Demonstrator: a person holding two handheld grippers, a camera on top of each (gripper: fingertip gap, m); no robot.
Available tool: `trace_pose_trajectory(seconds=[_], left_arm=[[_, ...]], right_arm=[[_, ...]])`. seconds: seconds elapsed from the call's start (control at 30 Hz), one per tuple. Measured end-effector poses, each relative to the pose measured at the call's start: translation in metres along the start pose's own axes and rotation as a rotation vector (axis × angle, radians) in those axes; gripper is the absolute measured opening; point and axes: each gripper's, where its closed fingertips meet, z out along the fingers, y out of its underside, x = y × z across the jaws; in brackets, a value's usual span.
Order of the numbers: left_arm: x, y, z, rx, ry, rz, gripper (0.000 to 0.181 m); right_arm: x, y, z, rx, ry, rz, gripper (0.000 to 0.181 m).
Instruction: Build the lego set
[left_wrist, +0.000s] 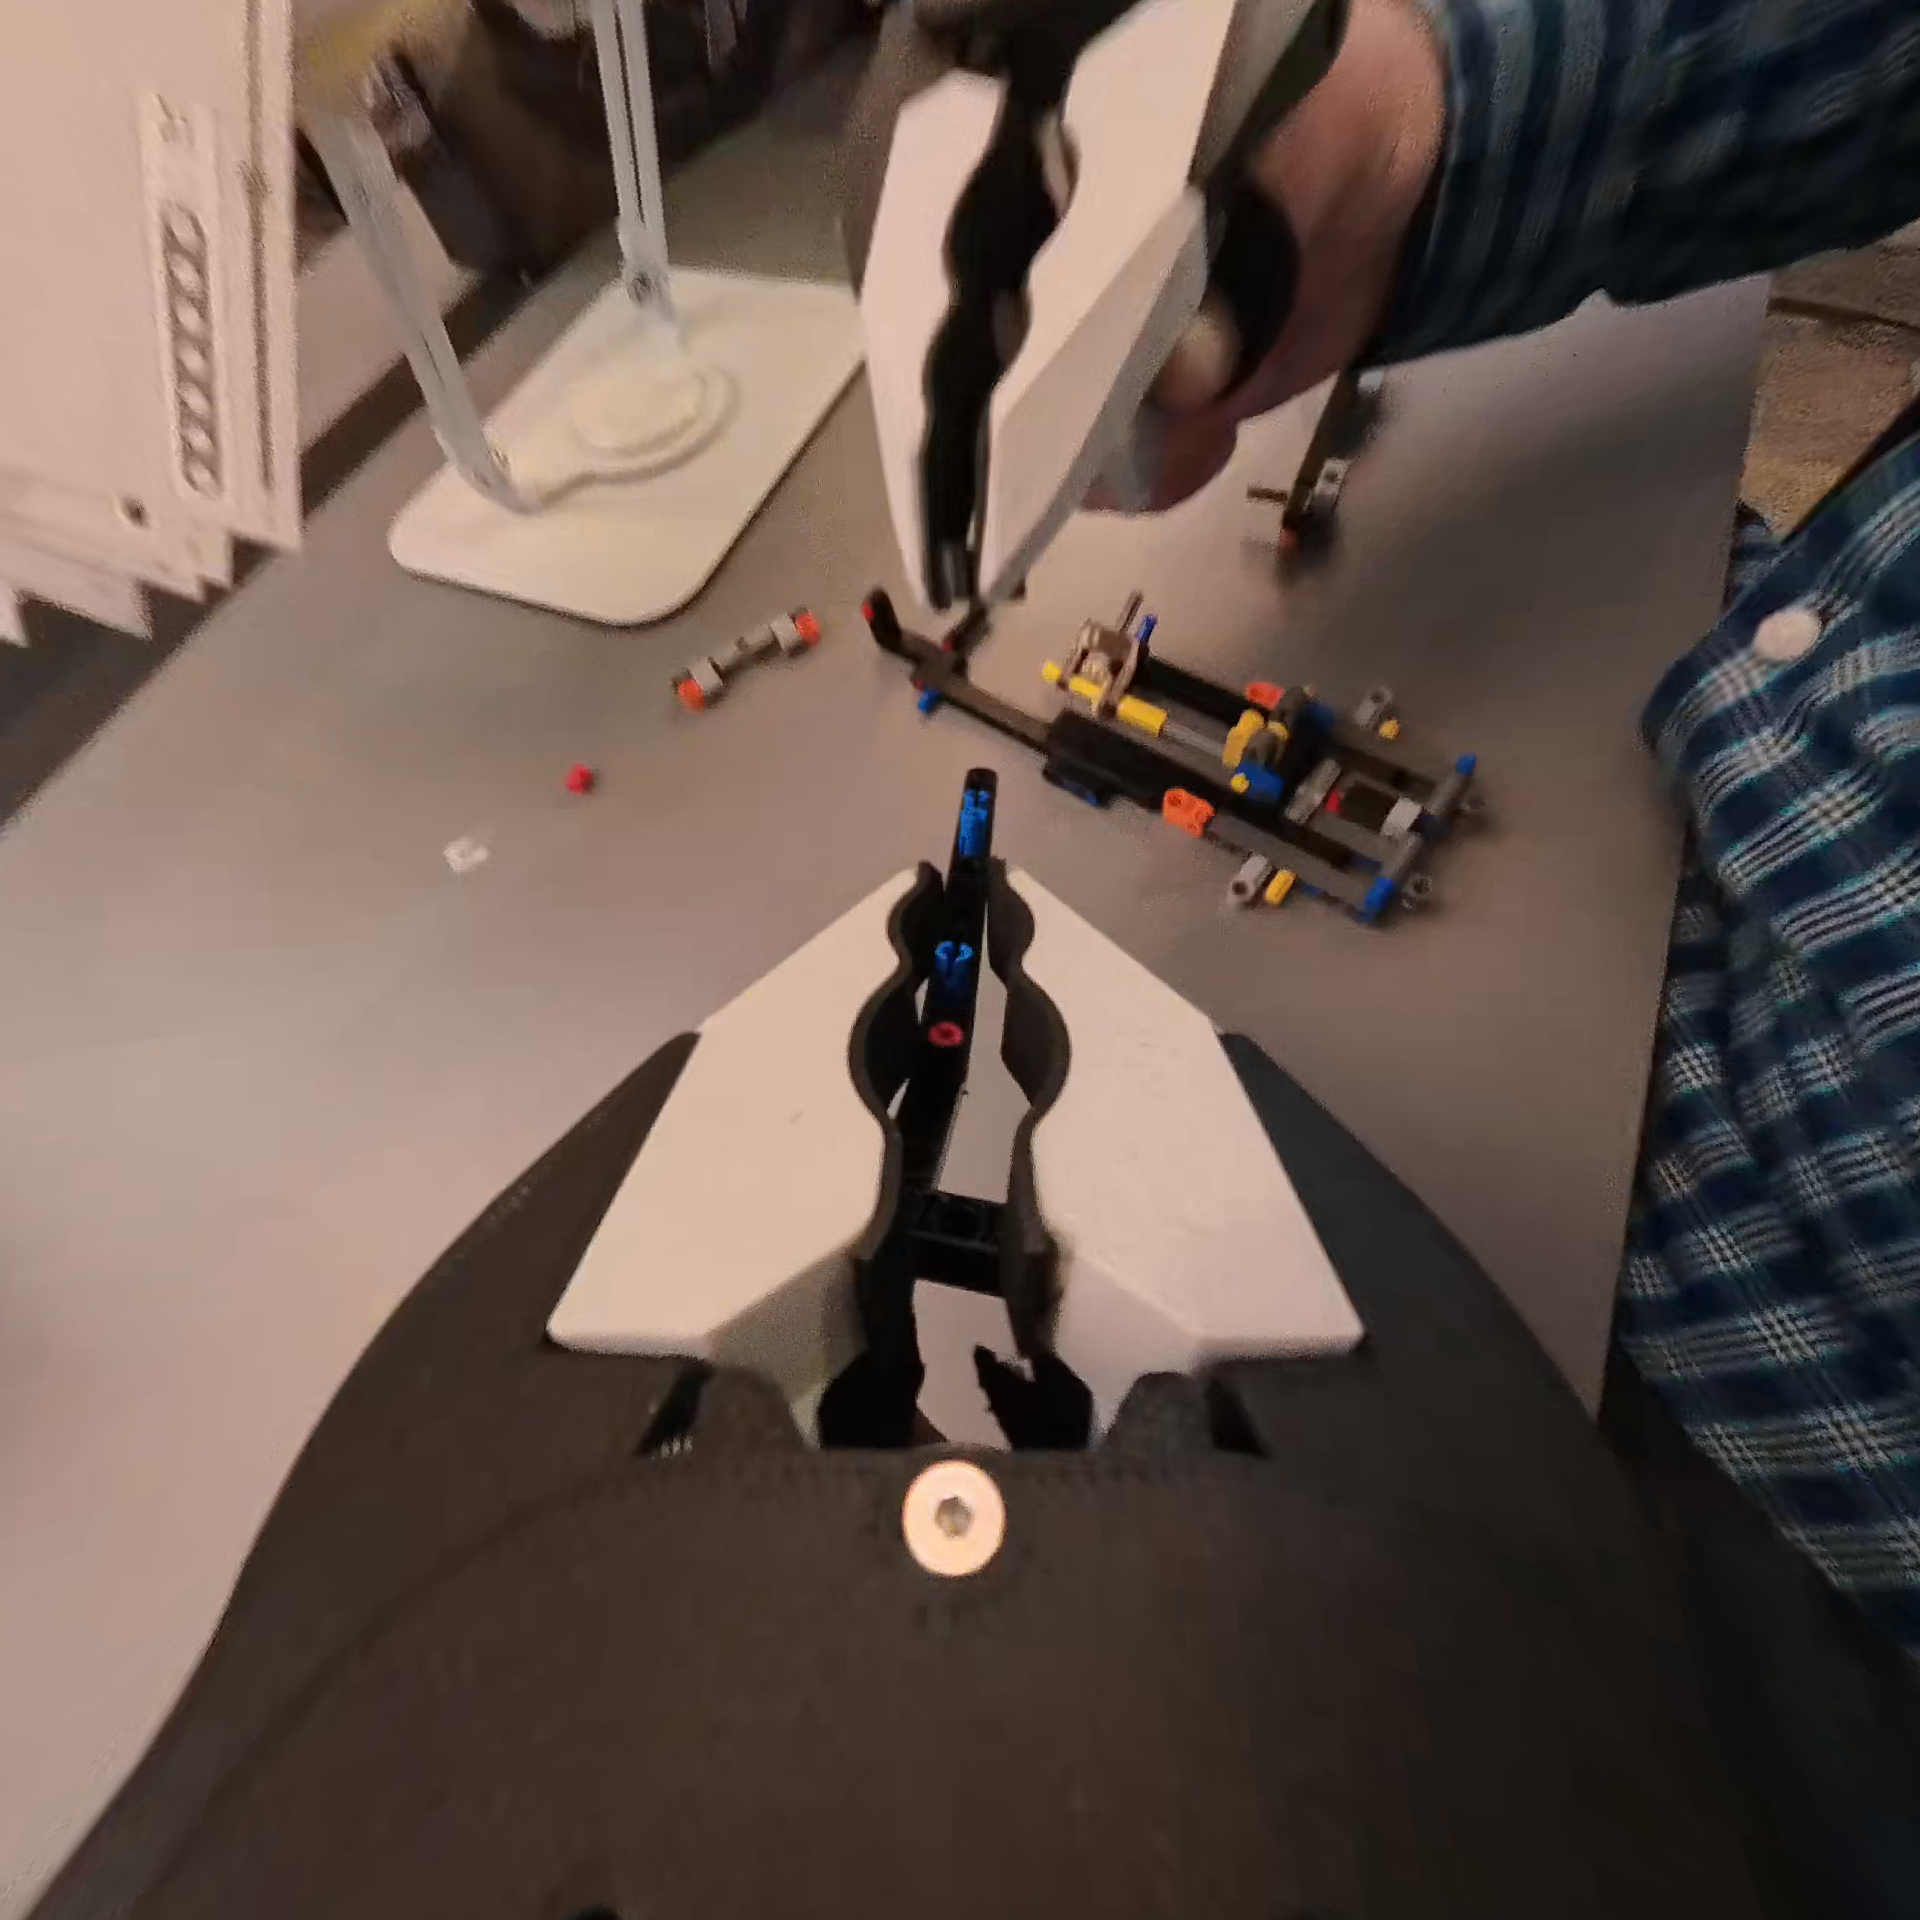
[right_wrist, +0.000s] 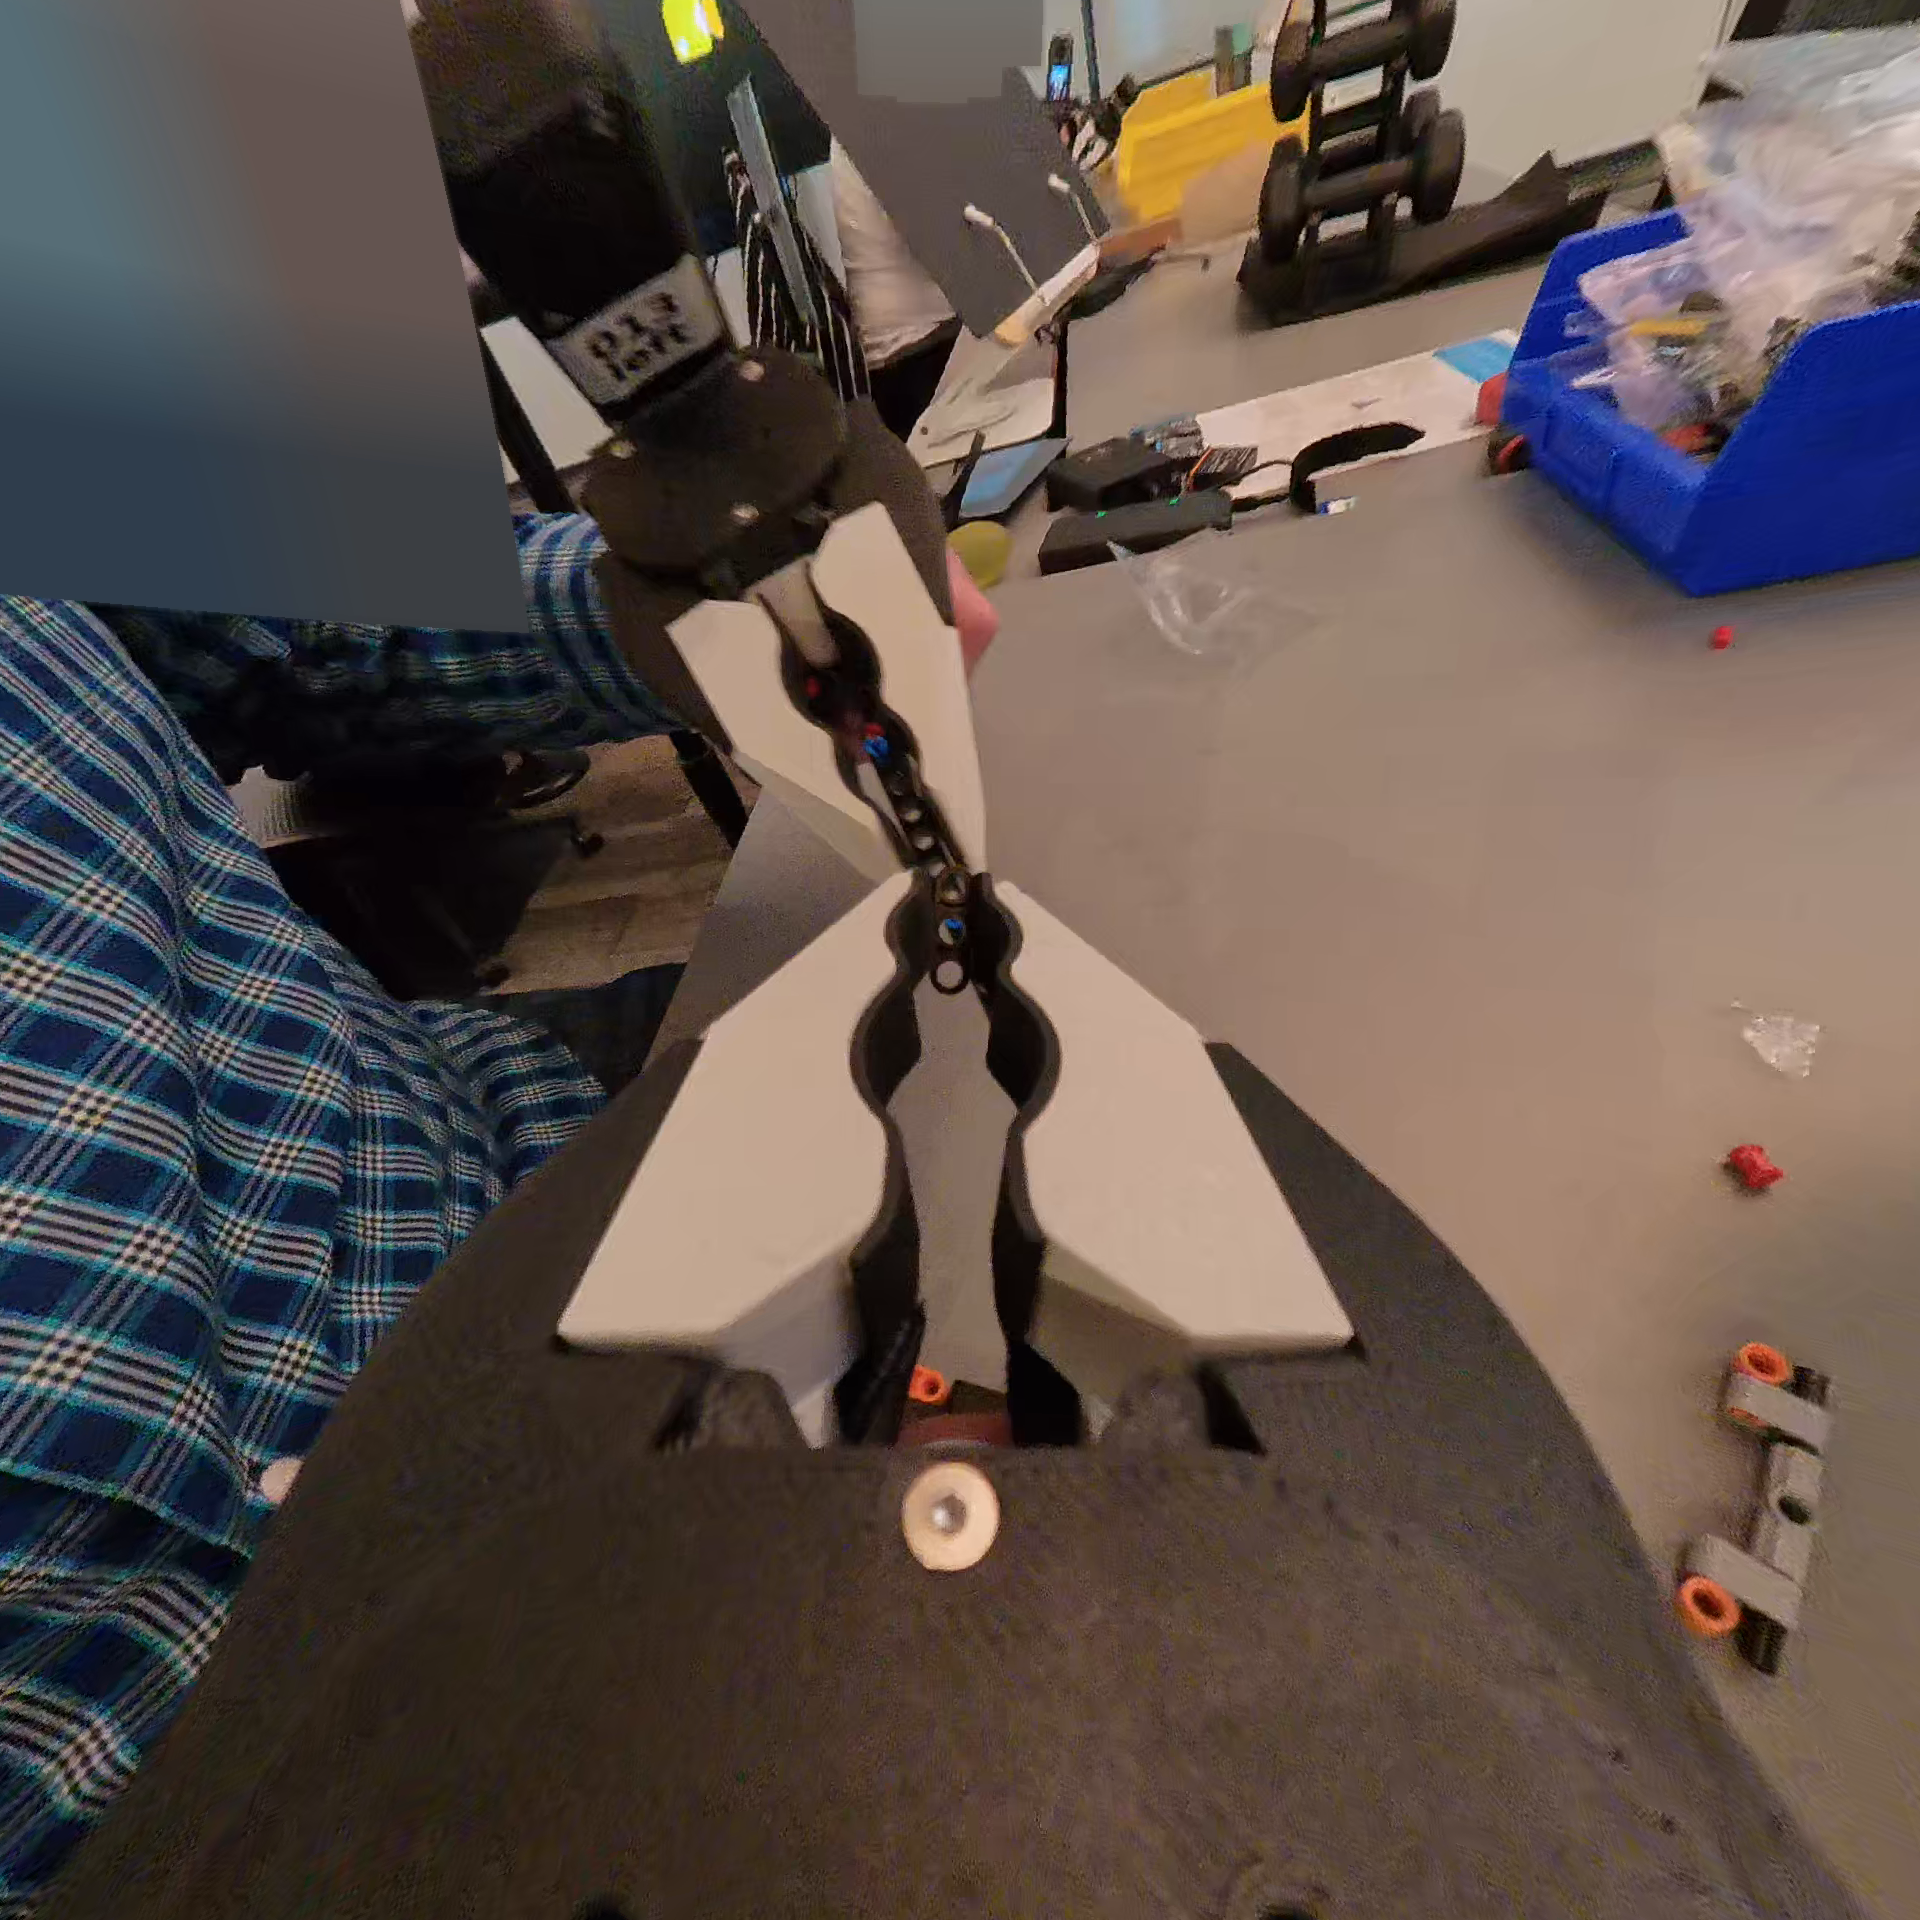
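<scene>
The left hand-held gripper (left_wrist: 961, 883) is clamped on a long black lego beam (left_wrist: 951, 997) that carries blue pins and a red one, the beam running up between its white fingers and poking out past the tips; in the right wrist view the same left hand-held gripper (right_wrist: 940, 862) comes in from above, tip to tip with the right one, and the beam (right_wrist: 920, 821) bridges the two.

The right hand-held gripper (right_wrist: 951, 935) pinches the free end of that holed beam between its fingertips; in the left wrist view the right hand-held gripper (left_wrist: 961, 603) shows blurred, held by a hand (left_wrist: 1299, 343) in a blue plaid sleeve, its tips low over the grey tabletop (left_wrist: 312, 935); whether it touches anything there I cannot tell.

On the tabletop lies the partly built lego chassis (left_wrist: 1236, 758), black and grey with yellow, blue and orange parts; left of it a grey axle piece with orange ends (left_wrist: 743, 657), a small red piece (left_wrist: 579, 779), and a white stand base (left_wrist: 613, 457); a blue bin (right_wrist: 1704, 436) of bagged parts stands far off.
</scene>
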Motion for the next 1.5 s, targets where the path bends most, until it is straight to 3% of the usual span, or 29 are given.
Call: trace_pose_trajectory(seconds=[0.03, 0.1, 0.27, 0.4, 0.67, 0.8, 0.93, 1.0, 1.13, 1.3, 1.5], left_arm=[[0.002, 0.003, 0.001, 0.007, 0.015, -0.018, 0.008], [0.004, -0.005, 0.001, 0.053, 0.038, -0.063, 0.008], [0.0, 0.01, 0.005, 0.039, 0.071, -0.157, 0.008], [-0.004, 0.022, 0.002, 0.025, 0.114, -0.327, 0.008], [-0.017, 0.04, -0.005, 0.028, 0.133, -0.569, 0.008], [-0.018, 0.046, -0.002, 0.03, 0.154, -0.661, 0.008], [-0.019, 0.046, -0.001, 0.048, 0.177, -0.74, 0.008], [-0.019, 0.044, 0.0, 0.07, 0.203, -0.793, 0.008], [-0.015, 0.038, 0.006, 0.089, 0.251, -0.86, 0.008], [-0.016, 0.032, 0.011, 0.12, 0.278, -0.904, 0.008], [-0.021, 0.037, 0.017, 0.116, 0.26, -0.883, 0.008]], right_arm=[[0.0, 0.0, -0.001, 0.008, -0.003, 0.017, 0.004], [0.003, -0.001, -0.004, 0.036, -0.017, 0.081, 0.004], [0.018, 0.008, -0.009, 0.025, 0.015, 0.209, 0.004], [0.023, 0.033, -0.003, -0.141, 0.024, 0.241, 0.004], [0.041, 0.097, 0.017, -0.602, 0.141, -0.048, 0.005], [0.047, 0.112, 0.023, -0.725, 0.171, -0.186, 0.024], [0.052, 0.105, 0.019, -0.694, 0.194, -0.242, 0.028], [0.045, 0.086, 0.022, -0.595, 0.192, -0.28, 0.027], [0.037, 0.057, 0.034, -0.489, 0.257, -0.538, 0.026], [0.037, 0.06, 0.049, -0.562, 0.341, -0.88, 0.03], [0.046, 0.066, 0.053, -0.619, 0.406, -1.009, 0.02]])
